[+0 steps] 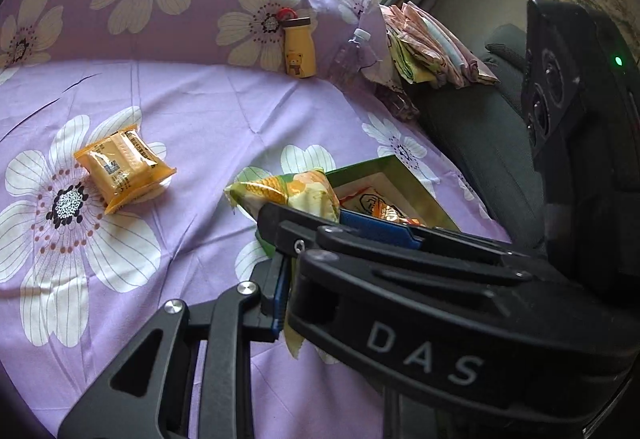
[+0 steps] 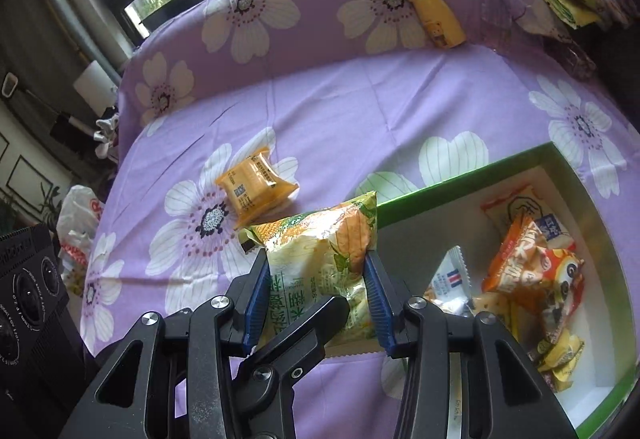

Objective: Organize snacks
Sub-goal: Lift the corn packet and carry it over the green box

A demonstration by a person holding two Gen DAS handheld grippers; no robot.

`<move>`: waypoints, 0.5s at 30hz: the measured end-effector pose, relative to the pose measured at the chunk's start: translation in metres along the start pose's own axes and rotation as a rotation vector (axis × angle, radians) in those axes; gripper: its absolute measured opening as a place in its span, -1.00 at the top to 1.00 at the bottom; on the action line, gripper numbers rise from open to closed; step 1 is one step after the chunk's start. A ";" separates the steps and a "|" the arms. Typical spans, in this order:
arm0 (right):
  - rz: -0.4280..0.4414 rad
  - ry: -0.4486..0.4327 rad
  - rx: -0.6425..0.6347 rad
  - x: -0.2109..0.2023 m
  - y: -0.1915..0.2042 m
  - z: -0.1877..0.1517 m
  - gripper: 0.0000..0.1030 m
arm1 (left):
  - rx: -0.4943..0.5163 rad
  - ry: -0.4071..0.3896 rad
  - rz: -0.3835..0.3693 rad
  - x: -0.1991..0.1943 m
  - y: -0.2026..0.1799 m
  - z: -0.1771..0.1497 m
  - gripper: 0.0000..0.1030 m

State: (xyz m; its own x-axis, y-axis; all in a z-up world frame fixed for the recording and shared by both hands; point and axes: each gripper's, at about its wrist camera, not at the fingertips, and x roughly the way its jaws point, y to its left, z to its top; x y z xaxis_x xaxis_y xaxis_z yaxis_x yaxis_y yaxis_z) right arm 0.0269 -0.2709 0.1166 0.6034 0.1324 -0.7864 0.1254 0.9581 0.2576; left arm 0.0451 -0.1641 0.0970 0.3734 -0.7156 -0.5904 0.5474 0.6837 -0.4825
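1. The purple sheet [image 2: 360,111] lies mostly bare.
2. The green box [image 2: 460,185] sits at its right edge, snacks inside.
3. The right gripper [image 2: 316,299] clamps the corn bag [image 2: 320,239] just beside the box rim.
4. The left gripper [image 1: 280,259] is closed, pinching that bag's edge.
5. An orange packet [image 2: 256,191] lies apart.

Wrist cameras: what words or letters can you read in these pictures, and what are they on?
"DAS": white letters on the black right tool body, seen in the left wrist view.
Green-and-yellow snack bag held in that tool: printed characters, too blurred to read.
Orange packet on the purple cloth: small print, unreadable.
Packets in the green box: printing unreadable.
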 end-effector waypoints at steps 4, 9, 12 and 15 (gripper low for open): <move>0.005 -0.023 0.030 -0.011 -0.016 -0.009 0.08 | 0.042 0.009 -0.003 0.004 -0.016 -0.004 0.60; 0.003 -0.058 0.032 -0.020 -0.030 -0.017 0.08 | 0.087 0.017 -0.003 0.011 -0.030 -0.010 0.60; 0.012 -0.053 0.052 -0.019 -0.040 -0.021 0.08 | 0.092 0.041 0.004 0.018 -0.033 -0.011 0.60; 0.031 -0.055 0.060 -0.019 -0.048 -0.020 0.08 | 0.097 0.033 0.015 0.022 -0.037 -0.009 0.60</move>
State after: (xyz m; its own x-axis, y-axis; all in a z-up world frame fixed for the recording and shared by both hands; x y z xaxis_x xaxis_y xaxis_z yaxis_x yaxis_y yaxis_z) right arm -0.0064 -0.3139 0.1082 0.6501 0.1464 -0.7456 0.1514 0.9366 0.3159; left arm 0.0267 -0.2039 0.0964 0.3584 -0.6991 -0.6187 0.6122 0.6763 -0.4096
